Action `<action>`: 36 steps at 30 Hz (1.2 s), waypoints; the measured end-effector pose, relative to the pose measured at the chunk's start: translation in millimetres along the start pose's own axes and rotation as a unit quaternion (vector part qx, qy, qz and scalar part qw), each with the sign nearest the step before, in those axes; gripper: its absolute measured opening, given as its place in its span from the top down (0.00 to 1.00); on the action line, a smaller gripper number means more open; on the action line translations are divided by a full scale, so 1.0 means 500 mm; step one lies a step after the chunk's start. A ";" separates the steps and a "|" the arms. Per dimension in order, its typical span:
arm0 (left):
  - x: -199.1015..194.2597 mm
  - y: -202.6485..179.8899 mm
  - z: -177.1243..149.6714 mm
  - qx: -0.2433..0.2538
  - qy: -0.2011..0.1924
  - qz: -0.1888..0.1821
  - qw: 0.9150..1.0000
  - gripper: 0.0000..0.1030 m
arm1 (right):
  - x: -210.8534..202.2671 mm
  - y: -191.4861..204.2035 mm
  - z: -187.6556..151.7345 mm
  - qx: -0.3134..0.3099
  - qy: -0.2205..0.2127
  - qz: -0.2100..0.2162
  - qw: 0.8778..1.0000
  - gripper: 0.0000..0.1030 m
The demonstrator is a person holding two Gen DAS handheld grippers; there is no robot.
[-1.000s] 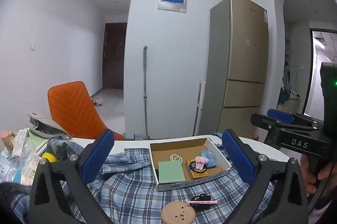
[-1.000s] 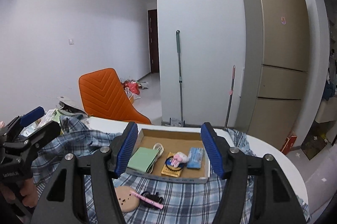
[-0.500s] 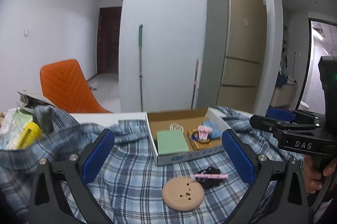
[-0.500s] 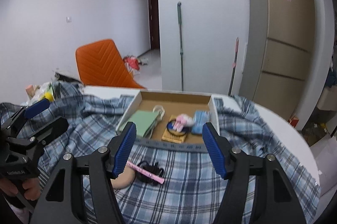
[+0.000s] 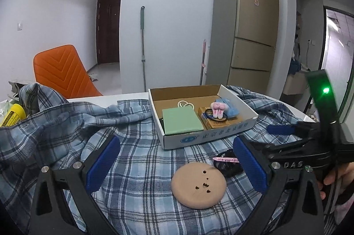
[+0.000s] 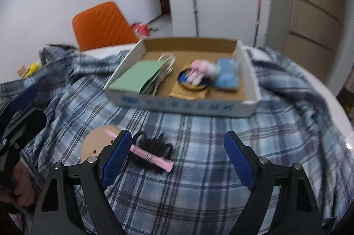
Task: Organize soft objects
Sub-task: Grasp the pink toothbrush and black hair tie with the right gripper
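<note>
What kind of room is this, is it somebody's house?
Most likely a home, probably a dining area near a kitchen. A tall fridge stands by the wall, a mop leans beside it, and an orange chair sits at a white table covered by a plaid shirt.

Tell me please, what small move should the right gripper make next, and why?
Probably lower the right gripper a little onto the black hair tie on the plaid shirt. Its fingers are opening with nothing between them, and the hair tie lies loose just ahead, outside the cardboard box.
</note>
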State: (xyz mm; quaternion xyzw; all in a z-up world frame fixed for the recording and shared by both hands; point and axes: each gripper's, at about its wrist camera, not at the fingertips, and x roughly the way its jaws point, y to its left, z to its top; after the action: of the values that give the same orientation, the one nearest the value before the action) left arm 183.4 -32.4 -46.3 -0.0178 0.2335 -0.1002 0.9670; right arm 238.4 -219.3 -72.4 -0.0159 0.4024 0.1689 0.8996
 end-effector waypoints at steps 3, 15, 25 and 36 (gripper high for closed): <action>-0.001 0.000 0.001 0.000 0.000 0.000 1.000 0.00 | 0.011 0.012 -0.004 -0.014 0.014 0.011 1.000 0.19; 0.009 0.012 -0.002 -0.016 0.013 0.003 1.000 0.00 | 0.066 0.065 -0.027 -0.081 0.079 0.011 0.994 0.64; 0.023 0.015 -0.006 -0.017 0.033 -0.003 0.999 0.00 | 0.007 0.038 -0.014 -0.045 0.008 0.016 0.999 0.81; 0.091 -0.009 -0.028 0.004 0.138 -0.068 0.988 0.01 | -0.024 0.022 -0.004 -0.020 -0.032 0.027 0.999 0.81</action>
State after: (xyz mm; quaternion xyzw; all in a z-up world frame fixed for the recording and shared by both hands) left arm 215.7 -45.8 -78.7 -0.0153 0.3623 -0.1681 0.9166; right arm 226.1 -212.7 -63.9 -0.0177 0.3703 0.2014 0.9066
